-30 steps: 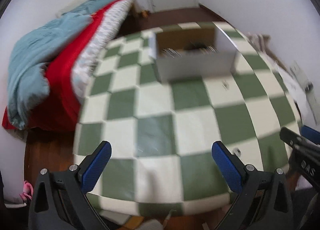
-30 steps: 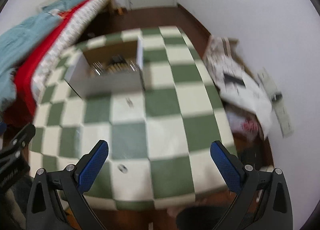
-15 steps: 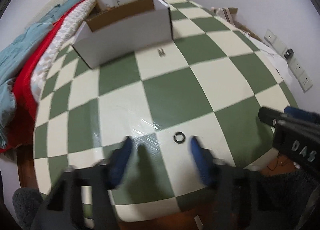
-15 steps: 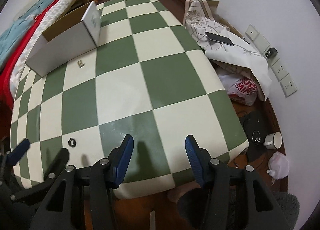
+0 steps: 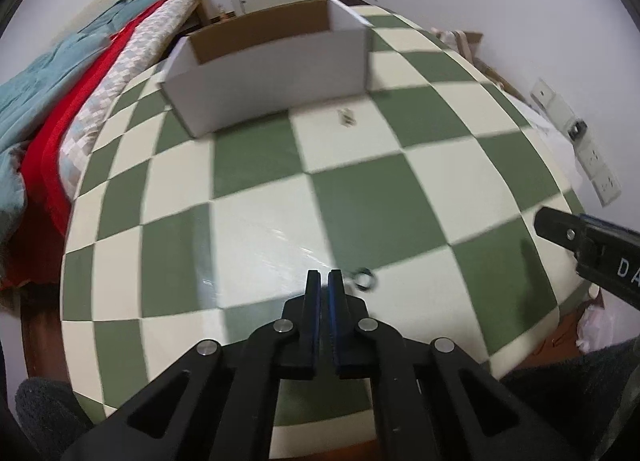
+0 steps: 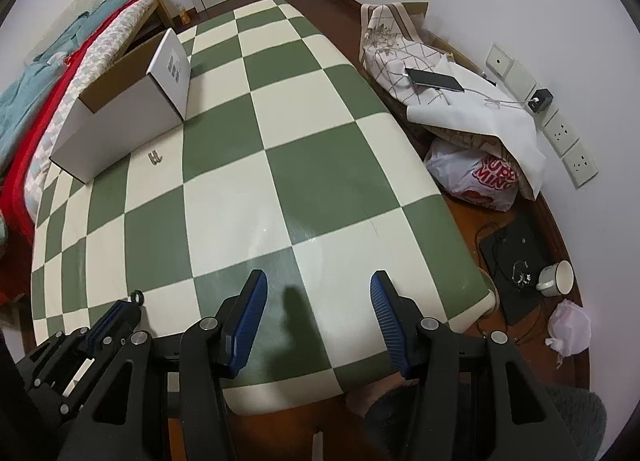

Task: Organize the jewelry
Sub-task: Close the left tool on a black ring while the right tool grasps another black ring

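Ring [image 5: 363, 279] beside left tool [image 5: 324, 276] tips | left now together, nothing held | right tool [image 6: 318, 289] narrowed, apart

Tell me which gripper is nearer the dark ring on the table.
Left. The left gripper, fingers together, sits just beside the ring; the right gripper, open, hovers farther along the table edge.

A table [image 6: 336, 165] with green and cream squares sits in the room. A bed with red and blue blankets [image 5: 60, 101] is beside it. On the floor lie a white plastic bag [image 6: 476, 177], a cup [image 6: 556, 279] and a phone [image 6: 434, 79] on a cloth
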{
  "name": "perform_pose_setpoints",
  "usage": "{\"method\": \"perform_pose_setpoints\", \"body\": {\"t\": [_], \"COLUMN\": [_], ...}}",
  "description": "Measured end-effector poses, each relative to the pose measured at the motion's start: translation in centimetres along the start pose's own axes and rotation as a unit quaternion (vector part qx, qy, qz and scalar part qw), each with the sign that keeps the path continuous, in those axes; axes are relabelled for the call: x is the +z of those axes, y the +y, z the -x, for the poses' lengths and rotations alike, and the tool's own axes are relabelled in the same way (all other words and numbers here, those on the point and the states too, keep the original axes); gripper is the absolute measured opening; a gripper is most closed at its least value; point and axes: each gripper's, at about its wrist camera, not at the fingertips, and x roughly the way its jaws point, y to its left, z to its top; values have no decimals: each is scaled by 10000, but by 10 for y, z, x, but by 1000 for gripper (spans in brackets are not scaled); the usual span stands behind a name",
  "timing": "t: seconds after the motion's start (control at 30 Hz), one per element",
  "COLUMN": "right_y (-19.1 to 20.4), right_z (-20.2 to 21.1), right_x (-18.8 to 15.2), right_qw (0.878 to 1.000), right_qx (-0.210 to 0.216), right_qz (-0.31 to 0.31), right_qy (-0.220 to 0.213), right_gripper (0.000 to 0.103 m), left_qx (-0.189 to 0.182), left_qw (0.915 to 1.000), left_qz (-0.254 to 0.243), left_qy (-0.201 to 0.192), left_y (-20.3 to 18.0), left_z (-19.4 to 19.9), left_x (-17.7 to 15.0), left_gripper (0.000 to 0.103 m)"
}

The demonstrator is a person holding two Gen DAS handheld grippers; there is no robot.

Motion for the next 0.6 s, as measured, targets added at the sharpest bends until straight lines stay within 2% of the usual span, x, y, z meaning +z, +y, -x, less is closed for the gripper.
{"method": "perform_pose_setpoints", "body": {"t": [0.2, 0.3, 0.4, 0.43, 0.47, 0.6], "right_y": [11, 24, 42, 52, 60, 96], "right_z": [1, -3, -13, -16, -17, -20], "right_x": [11, 19, 28, 30, 29, 12], "right_qw": [9998, 9992, 9972, 9948, 9937, 9888], "right_qx": [190, 379, 748, 1014, 1102, 1239], "right_qz": [-35, -4, 46, 127, 215, 826], "right_qy": [-104, -148, -51, 18, 38, 136], "right_gripper": [56, 56, 56, 56, 56, 56], "left_qx": [180, 318, 365, 372, 384, 442], "left_qw": [9982, 9968, 9955, 9950, 9948, 9932], "left_qz": [548, 708, 858, 923, 941, 1081], "left_qy": [-180, -208, -151, -128, -100, 2], "left_y": [59, 83, 102, 108, 111, 122], "left_z": [9, 4, -3, -4, -6, -12], "left_x": [21, 29, 33, 33, 33, 29], "left_gripper": [1, 1, 2, 2, 6, 7]}}
